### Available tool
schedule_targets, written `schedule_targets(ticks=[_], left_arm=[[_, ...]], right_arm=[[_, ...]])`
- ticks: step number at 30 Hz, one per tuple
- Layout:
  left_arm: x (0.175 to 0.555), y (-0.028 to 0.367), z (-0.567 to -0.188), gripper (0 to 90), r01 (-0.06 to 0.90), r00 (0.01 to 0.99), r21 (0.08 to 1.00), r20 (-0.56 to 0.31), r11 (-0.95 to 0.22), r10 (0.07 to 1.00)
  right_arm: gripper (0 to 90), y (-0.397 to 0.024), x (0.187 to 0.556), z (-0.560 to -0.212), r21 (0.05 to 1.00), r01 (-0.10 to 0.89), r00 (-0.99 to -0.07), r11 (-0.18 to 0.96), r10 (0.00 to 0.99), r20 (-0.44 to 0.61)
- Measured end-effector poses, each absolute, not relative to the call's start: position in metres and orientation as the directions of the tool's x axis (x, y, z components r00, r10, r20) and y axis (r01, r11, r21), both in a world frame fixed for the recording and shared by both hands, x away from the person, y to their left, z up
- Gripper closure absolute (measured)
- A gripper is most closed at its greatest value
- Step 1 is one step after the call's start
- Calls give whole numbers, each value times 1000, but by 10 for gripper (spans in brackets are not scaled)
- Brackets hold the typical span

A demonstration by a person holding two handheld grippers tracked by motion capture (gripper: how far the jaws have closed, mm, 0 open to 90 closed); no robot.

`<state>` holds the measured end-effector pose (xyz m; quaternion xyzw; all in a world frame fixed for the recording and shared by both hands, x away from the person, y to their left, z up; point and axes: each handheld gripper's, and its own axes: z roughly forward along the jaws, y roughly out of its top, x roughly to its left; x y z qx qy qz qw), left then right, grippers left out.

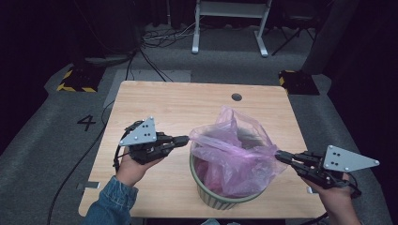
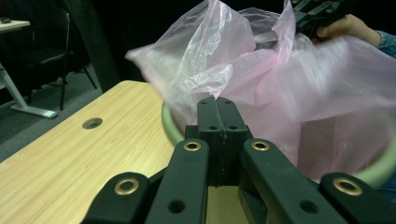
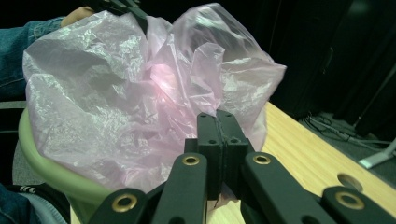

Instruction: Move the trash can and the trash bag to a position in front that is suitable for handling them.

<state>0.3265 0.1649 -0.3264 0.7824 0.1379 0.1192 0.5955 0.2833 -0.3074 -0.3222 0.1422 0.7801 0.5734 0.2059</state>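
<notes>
A thin pink plastic bag (image 1: 232,150) sits in a pale green ribbed bin (image 1: 220,199) at the near middle of the wooden table (image 1: 159,103). Its mouth is pulled out sideways above the rim. My left gripper (image 1: 186,139) comes in level from the left, shut on the bag's left edge. From the right, my right gripper (image 1: 278,155) is shut on the opposite edge. In the left gripper view the closed jaws (image 2: 217,103) meet at the crumpled film (image 2: 205,79) over the bin's rim (image 2: 169,126). In the right gripper view the shut jaws (image 3: 217,116) press into the bag (image 3: 116,102).
A round cable hole (image 1: 236,97) lies in the table's far right part. Beyond the table stand a white desk frame (image 1: 230,28), floor cables (image 1: 159,37) and two yellow-and-black striped bases (image 1: 77,80). A "4" (image 1: 86,123) is marked on the floor at the left.
</notes>
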Motion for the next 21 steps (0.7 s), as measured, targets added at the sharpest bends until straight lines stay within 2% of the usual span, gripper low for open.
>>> schedule_targets(ticks=[14, 21], left_arm=[[315, 215, -346, 900, 132, 907, 951, -3, -278, 421], [301, 222, -344, 897, 116, 909, 955, 8, -272, 417]], right_arm=[[895, -347, 278, -336, 950, 74, -849, 302, 519, -99], [874, -349, 273, -335, 943, 71, -865, 324, 490, -103]])
